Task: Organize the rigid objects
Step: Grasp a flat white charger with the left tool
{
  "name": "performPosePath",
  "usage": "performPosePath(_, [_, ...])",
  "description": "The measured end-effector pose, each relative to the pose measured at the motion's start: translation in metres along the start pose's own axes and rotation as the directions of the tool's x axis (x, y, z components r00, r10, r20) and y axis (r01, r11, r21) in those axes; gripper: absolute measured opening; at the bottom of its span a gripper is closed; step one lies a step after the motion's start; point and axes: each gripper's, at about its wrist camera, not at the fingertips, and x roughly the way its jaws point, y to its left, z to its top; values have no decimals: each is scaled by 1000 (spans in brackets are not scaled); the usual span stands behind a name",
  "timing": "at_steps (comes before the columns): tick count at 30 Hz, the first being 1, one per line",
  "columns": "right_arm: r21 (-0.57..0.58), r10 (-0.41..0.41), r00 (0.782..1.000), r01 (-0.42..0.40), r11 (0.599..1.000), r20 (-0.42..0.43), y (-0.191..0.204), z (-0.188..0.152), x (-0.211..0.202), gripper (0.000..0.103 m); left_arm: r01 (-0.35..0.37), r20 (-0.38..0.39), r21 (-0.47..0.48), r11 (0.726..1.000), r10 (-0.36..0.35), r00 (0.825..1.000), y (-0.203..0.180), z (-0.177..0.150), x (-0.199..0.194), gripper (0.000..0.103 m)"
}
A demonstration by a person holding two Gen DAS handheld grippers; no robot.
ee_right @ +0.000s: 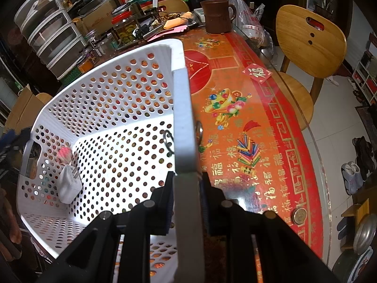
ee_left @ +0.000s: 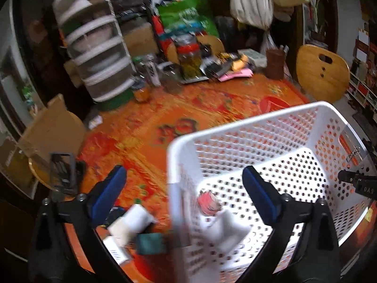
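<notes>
Right gripper (ee_right: 186, 202) clamps the white basket (ee_right: 181, 99) rim at 6 o'clock, likely steadying it, while left gripper (ee_left: 183, 195) hangs wide open, empty, above the charger (ee_left: 228, 233) inside.

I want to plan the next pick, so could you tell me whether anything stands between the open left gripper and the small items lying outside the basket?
Nothing visible does. The left gripper is open above the white box and the teal item on the table, just left of the basket wall. That wall stands between them and the basket's inside, so they must go over the rim.
</notes>
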Motion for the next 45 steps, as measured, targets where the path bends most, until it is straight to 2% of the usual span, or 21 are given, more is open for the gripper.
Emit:
performPosePath(4, [1, -3, 1000, 3, 1000, 0, 0, 0, 0, 19, -70, 25, -33, 997, 71, 997, 40, -6, -8, 102])
performPosePath(8, [-1, -4, 1000, 4, 1000, -1, 0, 0, 0, 19, -133, -28, -94, 987, 131, 991, 104, -23, 8, 102])
performPosePath(10, [-2, -6, 1000, 6, 1000, -2, 0, 0, 0, 19, -146, -65, -134, 980, 138, 988, 135, -35, 23, 102])
performPosePath(13, [-1, -9, 1000, 9, 1000, -2, 1, 0, 0, 19, -100, -185, -257, 961, 53, 981, 191, -64, 67, 102])
performPosePath(14, [-1, -8, 1000, 8, 1000, -3, 1, 0, 0, 19, -92, -236, -298, 950, 20, 972, 208, -76, 86, 102])
performPosePath(17, [-4, -3, 1000, 3, 1000, -3, 1, 1, -1, 19, -76, -318, -359, 930, -45, 947, 232, -105, 125, 97])
performPosePath(20, [-5, -6, 1000, 6, 1000, -5, 1, 1, 0, 19, -45, -356, -399, 916, -110, 928, 239, -123, 146, 78])
performPosePath(21, [-6, -7, 1000, 7, 1000, -5, 1, 1, 0, 19, -42, -362, -408, 912, -119, 924, 240, -127, 151, 76])
performPosePath(23, [-7, -6, 1000, 6, 1000, -6, 1, 1, 0, 19, -48, -355, -423, 905, -117, 928, 238, -129, 152, 76])
performPosePath(28, [-10, -9, 1000, 9, 1000, -7, 1, 1, 0, 19, -112, -384, -420, 901, -65, 921, 232, -128, 163, 74])
performPosePath(33, [-12, -9, 1000, 9, 1000, -8, 1, 1, 0, 19, -122, -405, -414, 902, -63, 912, 218, -127, 176, 61])
performPosePath(35, [-12, -9, 1000, 9, 1000, -8, 1, 1, 0, 19, -124, -399, -415, 901, -58, 915, 214, -125, 176, 55])
performPosePath(40, [-12, -6, 1000, 5, 1000, -10, 1, 1, 0, 19, -122, -384, -428, 895, -59, 921, 217, -126, 175, 55])
performPosePath(45, [-13, -7, 1000, 6, 1000, -11, 2, 1, 1, 19, -123, -351, -422, 898, -37, 935, 222, -121, 158, 55])
